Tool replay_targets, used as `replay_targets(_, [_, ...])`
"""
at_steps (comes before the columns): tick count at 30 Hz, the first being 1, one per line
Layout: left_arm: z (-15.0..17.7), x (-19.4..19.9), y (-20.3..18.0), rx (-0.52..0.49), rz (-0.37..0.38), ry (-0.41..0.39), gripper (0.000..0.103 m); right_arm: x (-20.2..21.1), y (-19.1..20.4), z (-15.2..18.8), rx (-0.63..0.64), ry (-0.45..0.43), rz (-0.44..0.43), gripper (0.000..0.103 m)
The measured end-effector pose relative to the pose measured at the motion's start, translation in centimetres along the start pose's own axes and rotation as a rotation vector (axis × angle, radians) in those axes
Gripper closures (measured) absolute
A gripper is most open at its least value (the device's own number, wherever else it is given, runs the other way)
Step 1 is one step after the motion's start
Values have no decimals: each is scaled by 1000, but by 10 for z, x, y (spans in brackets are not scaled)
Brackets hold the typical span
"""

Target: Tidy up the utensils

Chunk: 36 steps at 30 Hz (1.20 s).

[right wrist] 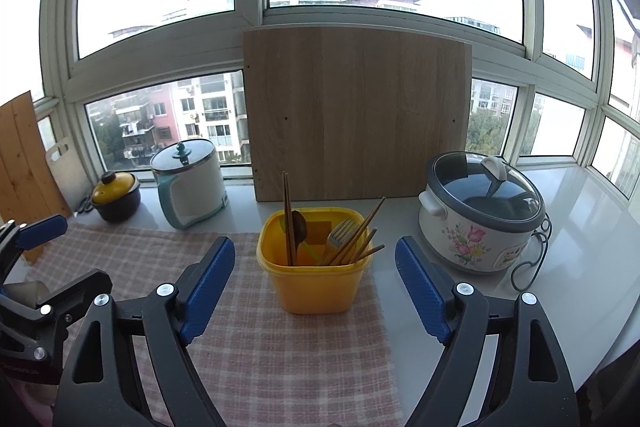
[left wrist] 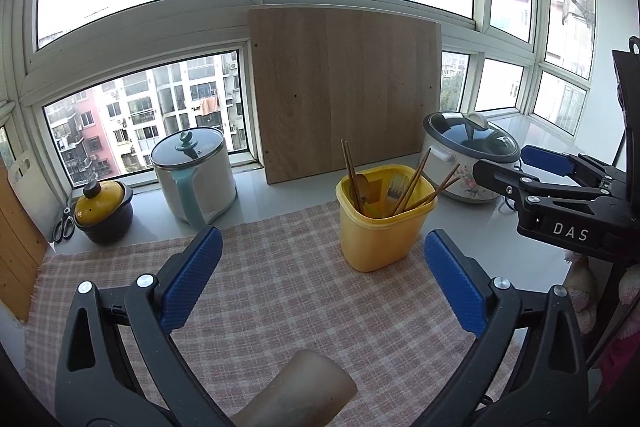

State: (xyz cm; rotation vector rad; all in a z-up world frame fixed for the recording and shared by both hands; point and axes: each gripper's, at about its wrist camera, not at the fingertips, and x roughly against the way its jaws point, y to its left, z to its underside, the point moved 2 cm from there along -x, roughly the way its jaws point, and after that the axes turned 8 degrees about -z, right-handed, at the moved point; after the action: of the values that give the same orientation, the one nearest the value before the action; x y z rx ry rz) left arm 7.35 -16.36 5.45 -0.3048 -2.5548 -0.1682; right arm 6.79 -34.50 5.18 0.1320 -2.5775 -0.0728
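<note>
A yellow plastic bin [left wrist: 378, 227] [right wrist: 316, 267] stands on a pink checked cloth [left wrist: 280, 287] [right wrist: 256, 347]. It holds several wooden chopsticks [left wrist: 350, 175] [right wrist: 362, 237], a wooden spoon [right wrist: 299, 225] and a fork [left wrist: 396, 185] [right wrist: 342, 231]. My left gripper [left wrist: 322, 277] is open and empty, near the bin's left front. A beige tube-like object [left wrist: 304, 391] lies on the cloth below it. My right gripper [right wrist: 316, 281] is open and empty, with the bin between its fingers' line of sight; it also shows at the right of the left wrist view [left wrist: 520, 167].
A wooden board [left wrist: 344, 91] [right wrist: 356, 115] leans on the window behind the bin. A floral rice cooker [left wrist: 468, 155] [right wrist: 480, 215] stands right, a white kettle pot [left wrist: 196, 175] [right wrist: 188, 183] and a yellow-lidded pot [left wrist: 102, 211] [right wrist: 116, 195] left. Scissors [left wrist: 64, 225] lie far left.
</note>
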Motion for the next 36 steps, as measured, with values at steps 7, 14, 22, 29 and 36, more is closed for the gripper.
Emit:
replay_targets(7, [3,1,-1,0,-9,17,0,-2,-1,5,-19,12,-6,20])
replay_targets(14, [4,2,-1,7,-15,27,0,-2,1,8,-13,21,-2,20])
replay_targets(22, [7,1,0,11,-24,34,0,-4,1,14,-16,42,3,20])
replay_targets(29, [11,-2,1,19,-30,55,0,-6,1,19,-19,58,4,20])
replay_targets(36, [20,-14,7,69,-28,128,0,-9,1,25,-22,76,5,20])
